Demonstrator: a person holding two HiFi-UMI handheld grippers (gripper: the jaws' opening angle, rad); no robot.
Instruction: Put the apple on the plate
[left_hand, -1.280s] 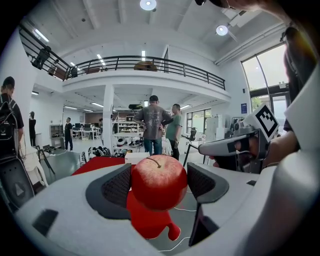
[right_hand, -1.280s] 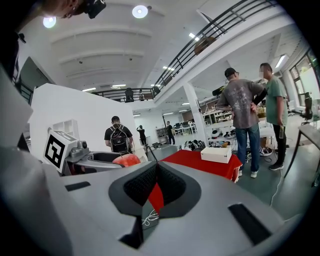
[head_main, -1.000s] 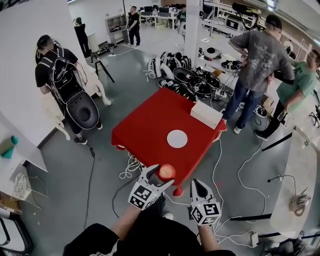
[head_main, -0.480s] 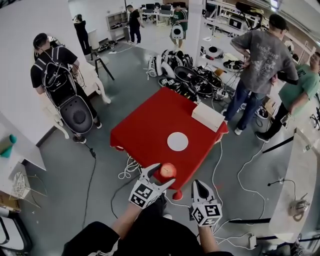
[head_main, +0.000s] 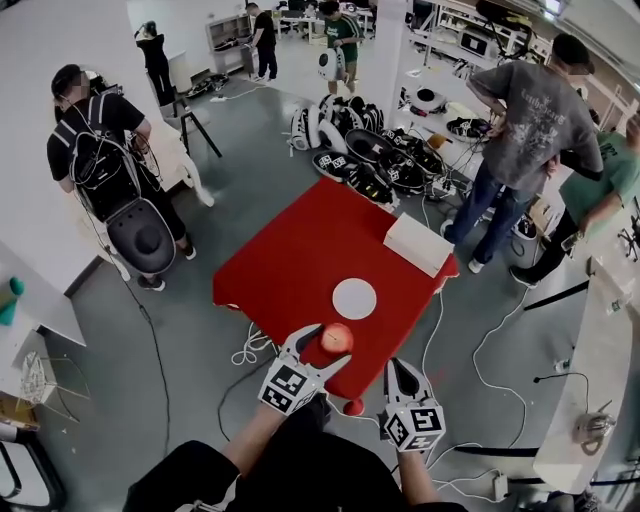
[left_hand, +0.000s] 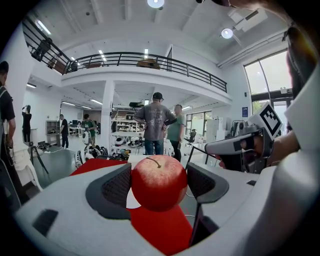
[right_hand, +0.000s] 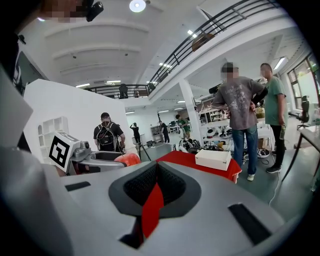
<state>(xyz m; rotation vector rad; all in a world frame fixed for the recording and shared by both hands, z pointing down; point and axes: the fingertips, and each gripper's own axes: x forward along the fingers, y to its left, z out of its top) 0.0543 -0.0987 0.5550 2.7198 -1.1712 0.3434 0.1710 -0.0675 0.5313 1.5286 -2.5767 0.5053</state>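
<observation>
My left gripper (head_main: 323, 342) is shut on a red apple (head_main: 336, 339), which hangs over the near edge of the red table (head_main: 290, 255). In the left gripper view the apple (left_hand: 159, 182) sits stem up between the two dark pads (left_hand: 116, 187). A round white plate (head_main: 354, 298) lies on the table just beyond the apple, a little to the right. My right gripper (head_main: 402, 372) is at the lower right, short of the table, with its jaws together and nothing in them (right_hand: 156, 185). The apple (right_hand: 129, 159) also shows at the left of the right gripper view.
A white box (head_main: 418, 245) sits on the table's far right corner. Cables (head_main: 480, 350) trail over the grey floor around the table. Two people (head_main: 530, 130) stand beyond the right corner, another with a backpack (head_main: 95, 150) at the left. Gear (head_main: 360, 160) is piled behind the table.
Both grippers have moved toward the table. The apple, earlier just short of the near edge, now hangs over it and closer to the plate.
</observation>
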